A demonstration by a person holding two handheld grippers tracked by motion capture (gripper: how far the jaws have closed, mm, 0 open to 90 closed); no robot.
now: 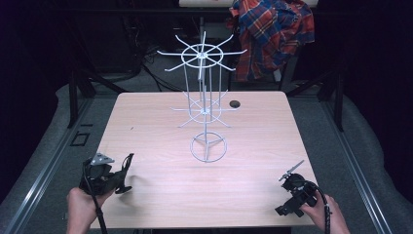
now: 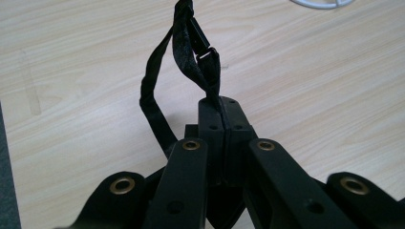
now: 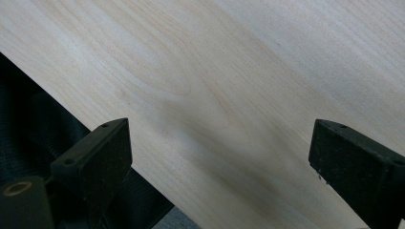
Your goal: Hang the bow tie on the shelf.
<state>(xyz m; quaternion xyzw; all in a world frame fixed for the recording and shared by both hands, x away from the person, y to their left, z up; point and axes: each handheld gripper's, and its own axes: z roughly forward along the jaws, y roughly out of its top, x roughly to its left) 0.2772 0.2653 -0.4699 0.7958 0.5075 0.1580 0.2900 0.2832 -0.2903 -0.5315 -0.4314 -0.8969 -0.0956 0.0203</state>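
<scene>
A pale wooden table point(image 1: 160, 190) with fine lengthwise grain and a small dark round hole near its far edge takes up most of the high view. On it stands a white wire rack point(image 1: 205, 97): a thin upright post, two spoked wheels of hooked arms one above the other, and a ring-shaped foot. None of its hooks carries anything. Behind the table a red-and-blue plaid shirt point(image 1: 272, 34) hangs in soft folds.

At the near left edge a hand holds the left gripper point(image 2: 221, 119), its black jaws pressed together on a black woven strap point(image 2: 191, 57). The strap loops upward from the pinch, bears a small metal clasp, and trails one flat end down toward the table, well apart from the rack. At the near right corner the right gripper point(image 3: 219, 148) rests with its blocky matte jaws spread wide over bare wood, holding nothing.
</scene>
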